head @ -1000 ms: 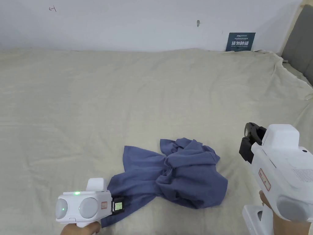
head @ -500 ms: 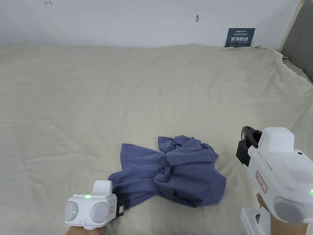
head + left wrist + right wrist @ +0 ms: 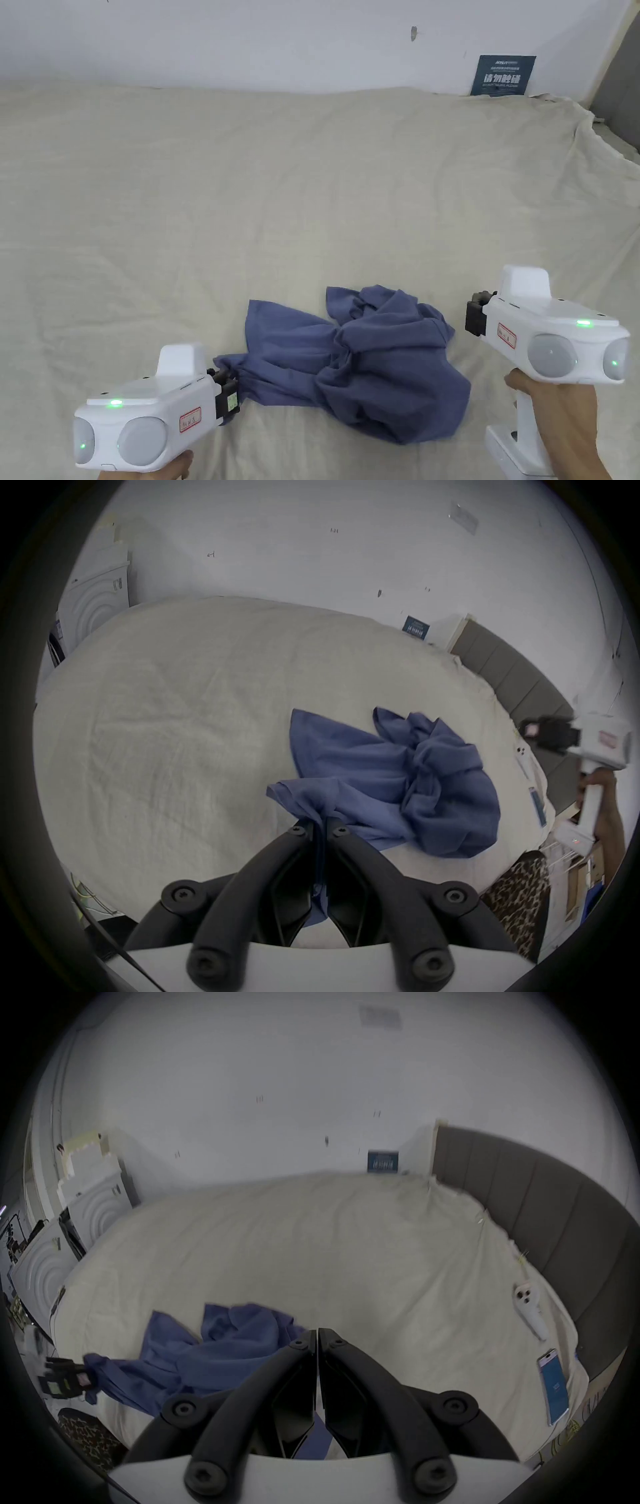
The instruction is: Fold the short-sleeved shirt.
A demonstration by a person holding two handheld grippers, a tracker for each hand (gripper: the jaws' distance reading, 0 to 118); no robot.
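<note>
The crumpled blue short-sleeved shirt (image 3: 369, 359) lies near the bed's (image 3: 250, 187) front edge. The left gripper (image 3: 320, 823) is clamped on its bunched left corner. The right gripper (image 3: 317, 1333), jaws together and empty, hovers just beside its right side.

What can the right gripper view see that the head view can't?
Right gripper view, not head view: a phone and a white controller lying on the sheet, plus the right tongs shut, up close. Head view, not right gripper view: the hand holding the right tongs. Both: the blue shirt, the sheet, the wall sign, and the left tongs pinching the shirt.
</note>
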